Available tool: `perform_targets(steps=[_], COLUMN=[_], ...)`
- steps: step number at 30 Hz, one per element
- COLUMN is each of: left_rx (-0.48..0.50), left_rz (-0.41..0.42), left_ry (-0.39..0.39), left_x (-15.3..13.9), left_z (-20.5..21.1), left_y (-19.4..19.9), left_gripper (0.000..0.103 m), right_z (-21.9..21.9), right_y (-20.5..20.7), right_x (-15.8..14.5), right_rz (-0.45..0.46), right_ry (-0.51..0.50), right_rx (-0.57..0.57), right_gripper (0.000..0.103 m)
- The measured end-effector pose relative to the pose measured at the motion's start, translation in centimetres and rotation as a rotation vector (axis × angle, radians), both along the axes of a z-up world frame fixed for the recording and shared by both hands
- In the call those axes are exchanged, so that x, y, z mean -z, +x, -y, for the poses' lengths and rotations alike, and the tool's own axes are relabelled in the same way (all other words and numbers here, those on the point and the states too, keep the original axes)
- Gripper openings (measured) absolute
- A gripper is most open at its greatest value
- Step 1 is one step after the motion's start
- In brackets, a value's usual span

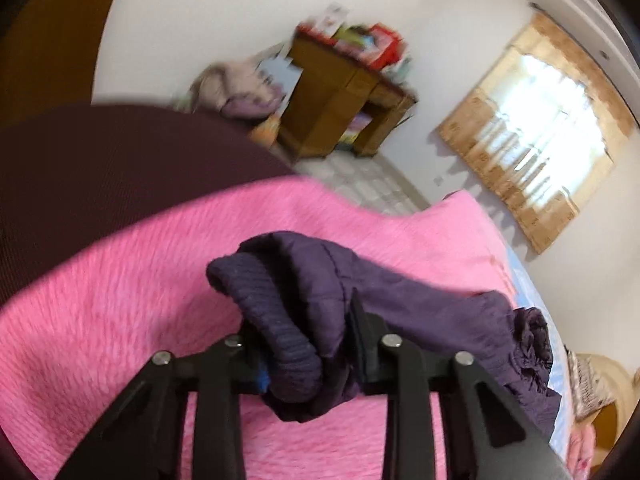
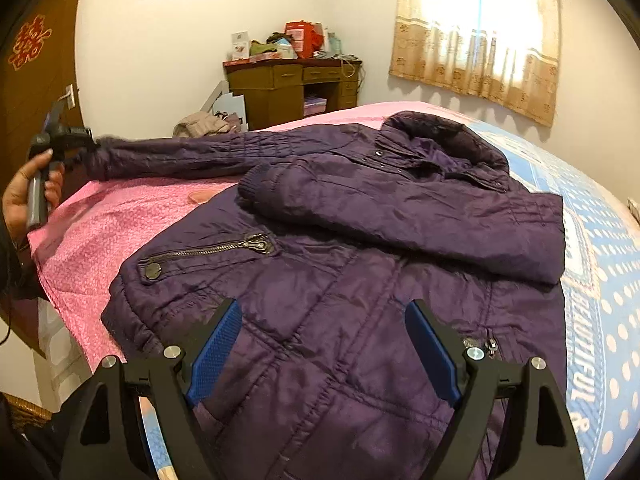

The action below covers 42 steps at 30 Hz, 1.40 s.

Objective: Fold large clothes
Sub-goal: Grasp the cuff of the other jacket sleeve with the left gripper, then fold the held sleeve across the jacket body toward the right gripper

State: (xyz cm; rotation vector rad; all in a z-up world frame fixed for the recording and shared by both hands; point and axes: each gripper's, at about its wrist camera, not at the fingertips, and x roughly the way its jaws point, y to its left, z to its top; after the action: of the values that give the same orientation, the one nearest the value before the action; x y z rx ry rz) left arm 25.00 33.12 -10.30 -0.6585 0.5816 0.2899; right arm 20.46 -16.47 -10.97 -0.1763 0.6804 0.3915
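A purple jacket [image 2: 340, 240] is lying on a pink bedspread [image 1: 120, 300]; the left gripper [image 1: 304, 344] is clamping its sleeve cuff [image 1: 272, 320] to fold it inward, while the right gripper [image 2: 324, 344] is hovering open above the hem

The jacket [image 2: 360, 280] was dark purple with a quilted, stitched surface, and its cuff [image 1: 272, 320] was a ribbed knit of deeper navy-purple. A dark metal zipper [image 2: 212, 254] crossed its chest pocket. Under it the blanket [image 2: 120, 232] was bright pink with a fine speckled texture, and beside that the bedsheet [image 2: 600, 248] was light blue with white dots and white lettering. The right hand-held gripper [image 2: 324, 340] was black with blue pads [image 2: 218, 344]; the left hand-held gripper [image 1: 304, 344] was black too. The curtain [image 2: 476, 40] was tan with a pale printed pattern. The desk [image 2: 296, 84] was brown wood, the door [image 2: 36, 80] brown with a red-gold ornament [image 2: 30, 42], and the walls [image 2: 160, 20] white.
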Motion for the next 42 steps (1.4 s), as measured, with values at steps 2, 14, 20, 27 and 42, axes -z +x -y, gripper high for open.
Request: perform_targets(steps=[2, 14, 20, 27, 42], left_rx=[0.014, 0.396, 0.76, 1.02, 0.55], left_rz=[0.043, 0.38, 0.418, 0.388, 0.08], left_ry=[0.066, 0.413, 0.47, 0.62, 0.727], left_x=[-2.9, -20.9, -18.7, -11.5, -5.0], left_z=[1.1, 24.4, 44.0, 56.2, 36.2], left_y=[0.2, 4.9, 5.5, 1.6, 7.0], left_gripper=[0.027, 0.02, 0.012, 0.093, 0.101], right_z=[0.7, 8.8, 13.4, 17.6, 20.0], right_y=[-0.1, -1.0, -1.4, -2.4, 11.3], right_x=[0.0, -1.3, 0.1, 2.1, -2.9], right_rz=[0.002, 0.046, 0.002, -0.065, -0.157], right_ry=[0.023, 0.218, 0.285, 0.301, 0.522], right_rx=[0.018, 0.221, 0.361, 0.459, 0.376], right_gripper=[0.084, 0.084, 0.084, 0.084, 0.084])
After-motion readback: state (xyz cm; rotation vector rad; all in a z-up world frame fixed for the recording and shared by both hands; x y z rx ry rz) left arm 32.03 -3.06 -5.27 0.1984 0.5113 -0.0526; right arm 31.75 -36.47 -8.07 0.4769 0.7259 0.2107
